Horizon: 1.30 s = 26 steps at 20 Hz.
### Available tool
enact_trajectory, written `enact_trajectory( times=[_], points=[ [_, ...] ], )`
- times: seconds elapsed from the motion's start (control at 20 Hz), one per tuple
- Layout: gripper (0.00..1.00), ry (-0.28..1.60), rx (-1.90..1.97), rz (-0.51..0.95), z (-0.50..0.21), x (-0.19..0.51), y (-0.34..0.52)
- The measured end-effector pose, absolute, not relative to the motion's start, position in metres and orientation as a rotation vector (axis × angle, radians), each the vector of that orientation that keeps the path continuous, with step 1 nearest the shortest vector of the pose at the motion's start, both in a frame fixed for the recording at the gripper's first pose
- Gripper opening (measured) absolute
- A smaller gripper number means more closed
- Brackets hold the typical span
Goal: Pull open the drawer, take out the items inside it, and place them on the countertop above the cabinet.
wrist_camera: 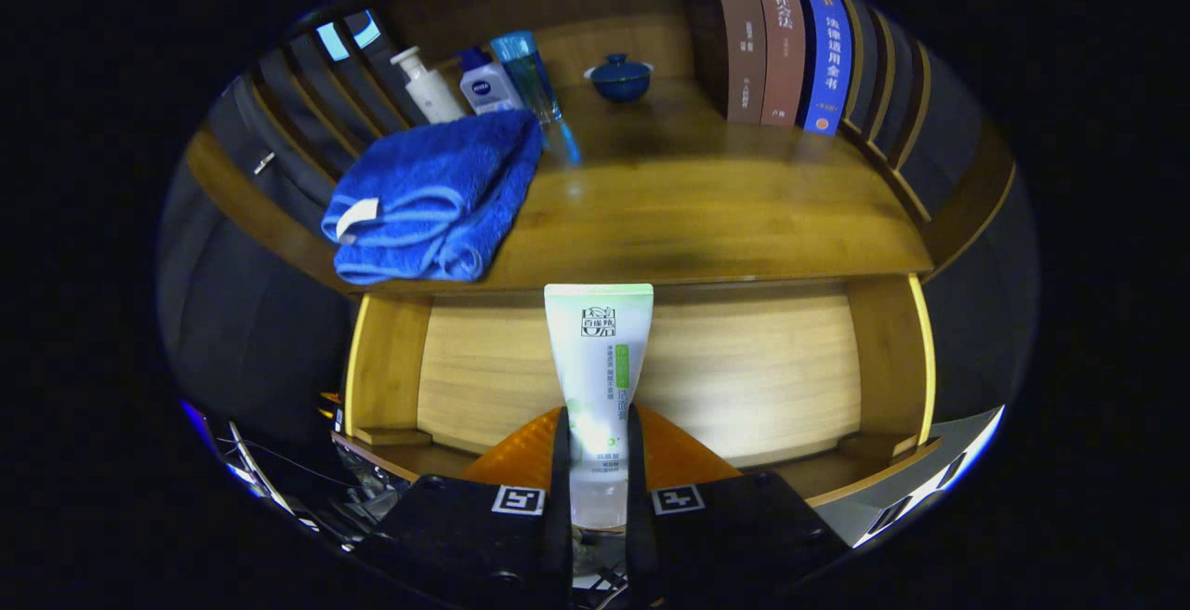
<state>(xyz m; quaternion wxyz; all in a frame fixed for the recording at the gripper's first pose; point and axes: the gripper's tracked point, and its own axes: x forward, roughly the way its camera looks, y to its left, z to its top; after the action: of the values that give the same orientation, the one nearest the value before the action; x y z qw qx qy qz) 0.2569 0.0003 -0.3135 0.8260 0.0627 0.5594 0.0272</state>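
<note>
A pale tube (598,377) stands upright between the two fingers of the gripper (598,489). It is white with a soft green top edge and a green patch with dark print down its front, and its lower end turns clear where the fingers meet it. The flat crimped end points up, and the cap end is down, hidden low between the fingers.

Both fingers (560,480) press on the tube's lower part, one on each side, so the tongs pinch it and it hangs clear of the wood. They point forward and level, held straight at the cabinet front. Two square markers sit on the gripper body behind the fingers.

Just beyond the fingers lies the open drawer (641,377), its light wooden floor and side walls lit brightly; the tube rises in front of it. An orange shape shows right behind the fingers, low in the drawer's mouth; what it is I cannot tell.

Above the drawer and further ahead runs the countertop (707,210), dark glossy wood. On it, ahead and to the left, lies a folded blue towel (432,196) hanging a little over the front edge. Behind the towel stand a white pump bottle (426,85), a blue-capped bottle (488,82) and a clear blue bottle (528,75), close together. A small blue lidded bowl (620,77) sits far ahead near the back wall. Ahead to the right, books (786,38) stand upright in a row.
</note>
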Motion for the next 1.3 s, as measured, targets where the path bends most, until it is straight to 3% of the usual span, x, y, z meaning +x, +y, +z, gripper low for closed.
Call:
enact_trajectory(
  times=[0.6,1.05,1.15,1.3],
  points=[
    [0.27,1.188,-0.002,-0.04,-0.297,0.396,-0.023],
    [0.28,1.263,0.019,-0.079,-0.332,0.42,-0.022],
    [0.32,1.272,0.006,-0.067,-0.338,0.422,-0.022],
    [0.54,1.233,-0.059,-0.065,-0.328,0.425,-0.026]
  ],
)
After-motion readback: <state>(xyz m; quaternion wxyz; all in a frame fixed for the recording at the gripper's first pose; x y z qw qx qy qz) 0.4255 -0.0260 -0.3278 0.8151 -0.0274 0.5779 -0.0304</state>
